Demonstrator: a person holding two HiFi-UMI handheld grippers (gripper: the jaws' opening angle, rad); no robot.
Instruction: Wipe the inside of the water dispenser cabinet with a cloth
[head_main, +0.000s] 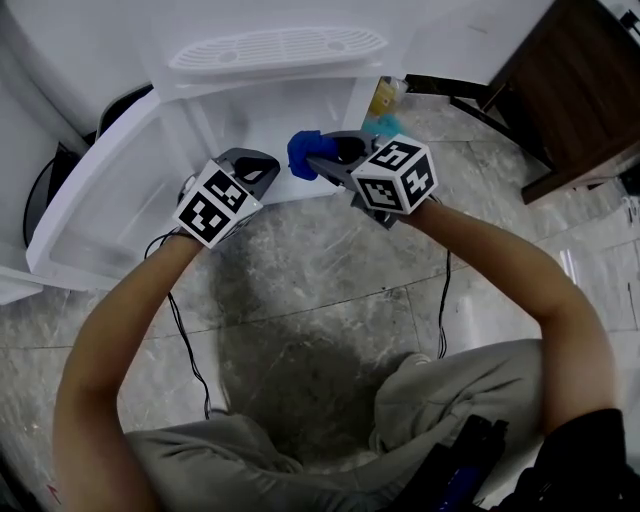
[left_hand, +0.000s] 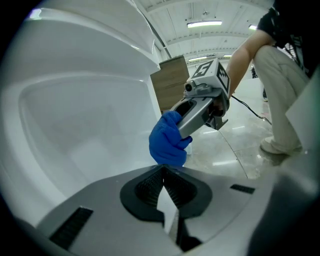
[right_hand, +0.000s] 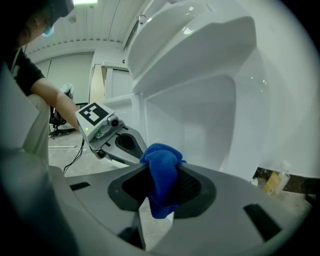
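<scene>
The white water dispenser cabinet (head_main: 280, 110) stands open before me, and its pale inner walls (right_hand: 200, 115) fill the right gripper view. My right gripper (head_main: 312, 160) is shut on a bunched blue cloth (head_main: 303, 153), which bulges up between the jaws (right_hand: 161, 175) just in front of the cabinet opening. My left gripper (head_main: 262, 168) is shut with nothing in it, its jaws meeting at the tip (left_hand: 162, 172). It sits close on the left of the cloth (left_hand: 167, 140), near the cabinet's lower edge. Each gripper shows in the other's view.
The cabinet door (head_main: 100, 190) swings open to the left. A drip tray grille (head_main: 275, 48) sits above the opening. A yellow packet and small bottle (head_main: 385, 100) stand right of the dispenser, near a dark wooden cabinet (head_main: 570, 90). A cable (head_main: 190, 350) trails over the marble floor.
</scene>
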